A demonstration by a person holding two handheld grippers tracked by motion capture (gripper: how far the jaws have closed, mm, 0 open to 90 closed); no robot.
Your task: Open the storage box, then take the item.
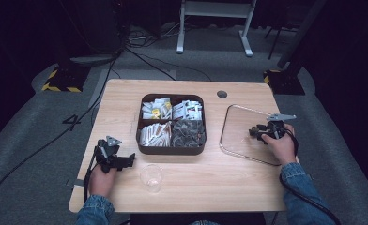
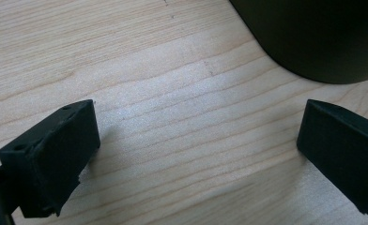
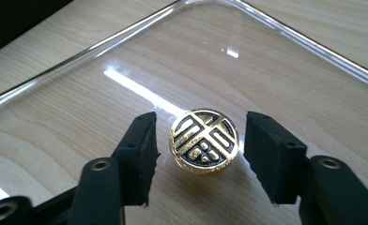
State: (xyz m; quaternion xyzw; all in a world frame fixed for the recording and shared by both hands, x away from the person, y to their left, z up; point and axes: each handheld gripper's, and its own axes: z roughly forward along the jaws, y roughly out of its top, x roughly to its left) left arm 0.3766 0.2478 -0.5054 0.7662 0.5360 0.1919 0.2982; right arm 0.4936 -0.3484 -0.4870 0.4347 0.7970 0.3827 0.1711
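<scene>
Two grippers are at work on the table, and the right gripper is the busy one. Its jaws stand apart on either side of a round gold and black knob, with a narrow gap on each side, so nothing is clamped yet. That knob sits in the middle of a clear lid, which lies flat on the wood to the right of the brown box. The box has four compartments full of small packets and stands open.

I judge the step in hand to be taking hold of the lid by its knob. The next move calls for closing the jaws squarely on the knob's sides, low enough to catch its rim, then lifting straight so the lid does not tilt or slip.

Over on the other side, the left gripper rests near the table's front left, its jaws wide apart over bare wood, with the box's dark corner just ahead of them. A clear cup stands just to its right, near the front edge.
</scene>
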